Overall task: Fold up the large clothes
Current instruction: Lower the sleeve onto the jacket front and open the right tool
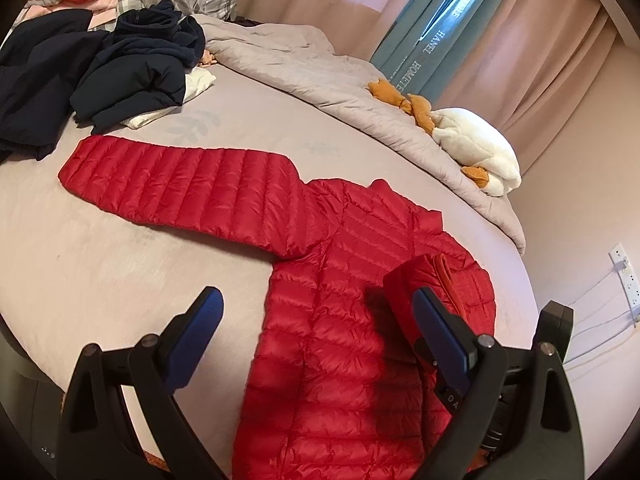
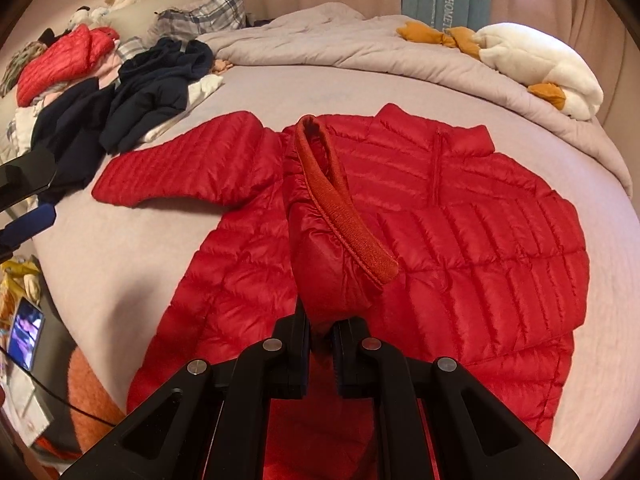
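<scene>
A red quilted down jacket (image 1: 328, 320) lies flat on the bed, front up, collar toward the far side; it also shows in the right wrist view (image 2: 460, 240). One sleeve (image 1: 180, 188) stretches out flat to the left. My right gripper (image 2: 320, 320) is shut on the other sleeve's cuff end (image 2: 332, 216), holding it lifted over the jacket's chest; the knit cuff hangs open. My left gripper (image 1: 316, 304) is open and empty, hovering above the jacket's lower body, with the held sleeve (image 1: 424, 276) just past its right finger.
A pile of dark navy clothes (image 1: 120, 68) lies at the far left of the bed. A rumpled grey duvet (image 1: 304, 60) and a white plush toy (image 1: 476, 148) lie along the far edge. Plaid pillows (image 2: 204, 16) and another red jacket (image 2: 60, 64) lie at the head.
</scene>
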The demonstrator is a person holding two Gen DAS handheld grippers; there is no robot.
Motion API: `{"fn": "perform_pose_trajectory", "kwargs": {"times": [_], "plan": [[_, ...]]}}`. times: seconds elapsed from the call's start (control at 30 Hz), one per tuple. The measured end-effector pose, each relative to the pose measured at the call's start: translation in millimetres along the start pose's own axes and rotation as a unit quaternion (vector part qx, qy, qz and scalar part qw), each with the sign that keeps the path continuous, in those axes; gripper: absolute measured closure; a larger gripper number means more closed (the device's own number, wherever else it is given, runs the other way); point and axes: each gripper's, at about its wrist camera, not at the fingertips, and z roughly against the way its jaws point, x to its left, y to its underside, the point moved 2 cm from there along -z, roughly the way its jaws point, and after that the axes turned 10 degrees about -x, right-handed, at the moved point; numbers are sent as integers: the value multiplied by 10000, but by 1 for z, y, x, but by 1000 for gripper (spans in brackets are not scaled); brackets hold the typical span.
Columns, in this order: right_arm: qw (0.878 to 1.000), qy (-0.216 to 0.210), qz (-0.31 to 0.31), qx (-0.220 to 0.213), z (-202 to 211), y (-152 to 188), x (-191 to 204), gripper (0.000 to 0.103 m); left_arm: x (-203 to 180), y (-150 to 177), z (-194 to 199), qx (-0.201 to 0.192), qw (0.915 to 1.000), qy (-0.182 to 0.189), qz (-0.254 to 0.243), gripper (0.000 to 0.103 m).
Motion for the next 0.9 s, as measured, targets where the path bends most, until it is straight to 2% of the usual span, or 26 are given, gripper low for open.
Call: {"fn": "perform_pose_trajectory", "kwargs": {"times": [0.3,0.57,0.6,0.67,0.73,0.9], "plan": [[9997,-67,20,234,-10,5,5,93,6,2,-1,49,10000,-65,23,7],[9995,-125,-107,262,-8,4,4,93,7,2,0,51,9999,-94,22,7],[9995,-125,-114,277,-7,4,4,91,7,3,0,53,9999,-94,27,7],[9992,-163,-118,340,-5,4,4,80,6,3,2,55,9999,-80,33,7],[9990,-264,-162,321,0,3,4,60,6,3,4,45,10000,-71,24,7],[9993,-374,-61,52,23,-3,10,57,4,1,11,-27,10000,-49,24,7]]}}
